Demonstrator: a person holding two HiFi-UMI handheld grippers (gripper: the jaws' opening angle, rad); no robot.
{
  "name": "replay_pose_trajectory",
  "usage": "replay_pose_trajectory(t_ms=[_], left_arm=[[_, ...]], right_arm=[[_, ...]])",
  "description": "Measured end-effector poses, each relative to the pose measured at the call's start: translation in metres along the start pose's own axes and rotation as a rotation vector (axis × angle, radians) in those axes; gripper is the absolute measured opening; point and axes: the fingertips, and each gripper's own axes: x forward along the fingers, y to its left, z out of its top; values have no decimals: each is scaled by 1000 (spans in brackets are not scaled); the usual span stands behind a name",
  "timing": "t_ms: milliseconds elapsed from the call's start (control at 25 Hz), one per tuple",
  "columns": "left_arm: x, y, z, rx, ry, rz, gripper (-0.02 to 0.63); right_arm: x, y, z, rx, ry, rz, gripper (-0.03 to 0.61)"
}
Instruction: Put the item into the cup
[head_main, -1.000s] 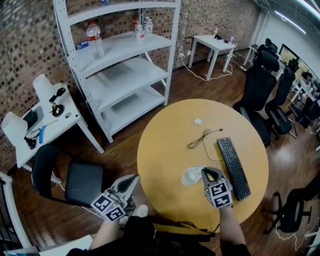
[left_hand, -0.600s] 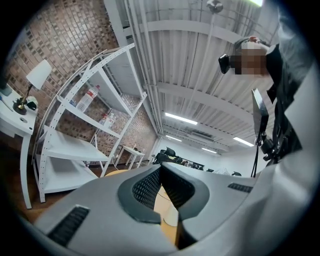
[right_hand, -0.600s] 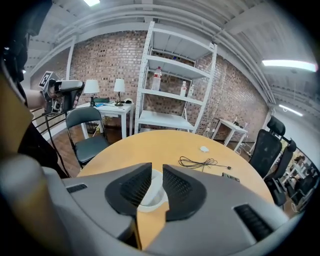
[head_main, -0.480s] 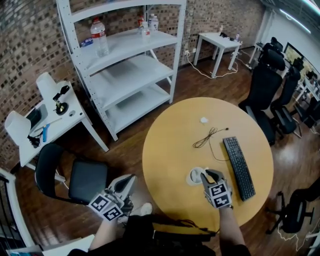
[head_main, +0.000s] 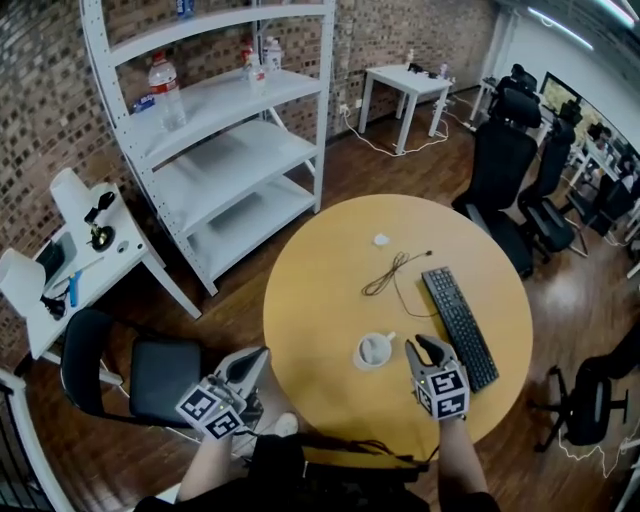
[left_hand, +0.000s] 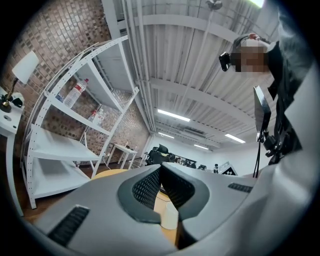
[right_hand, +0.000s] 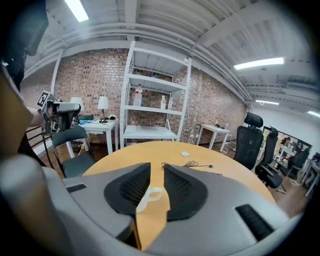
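Observation:
A white cup (head_main: 375, 350) with a handle stands on the round wooden table (head_main: 330, 290) near its front edge. Something pale seems to lie in it, but I cannot make it out. My right gripper (head_main: 425, 345) hovers just right of the cup, a little apart from it. In the right gripper view its jaws (right_hand: 156, 170) stand slightly open with nothing between them, and the cup (right_hand: 150, 196) shows through the gap. My left gripper (head_main: 260, 355) is held off the table's left edge. Its jaws (left_hand: 160, 169) meet at the tips, empty, with the cup (left_hand: 170, 217) beyond.
A black keyboard (head_main: 458, 325) lies right of the right gripper. A dark cable (head_main: 390, 272) and a small white object (head_main: 381, 240) lie farther back. A white shelf unit (head_main: 220, 130), a black chair (head_main: 130, 370) and office chairs (head_main: 500, 170) surround the table.
The right gripper's tips were over the cup's rim; now they have drawn back to its right, with a gap between the jaws. The left gripper has barely moved.

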Motion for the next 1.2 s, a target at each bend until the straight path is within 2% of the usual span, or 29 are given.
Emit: replay_pose_trajectory(t_ms=[160,440,640,840,1000,1200], left_arm=[[8,1,2,-3,-16,-14,-5],[44,-15,-4,34,36,-106,-5],[69,-37,-12,48,69,-178,-5],[86,-55,-18,53,82,-221,-5],[89,-65,-19,50,87,-241,-5],[83,-61,-22,43,94,-222,-5]], right_arm=[[-40,-25,-10,50,-53,-105,89],[-106,-67,-39,182,-157,-264,86],[-161,-86,-55,347,-309,-403,25],[-185,-82,-80,461,-385,-431,11],[-193,-80,-93,474,-350,-461,9],[-188,-75,-94,462,-332,-433,8]])
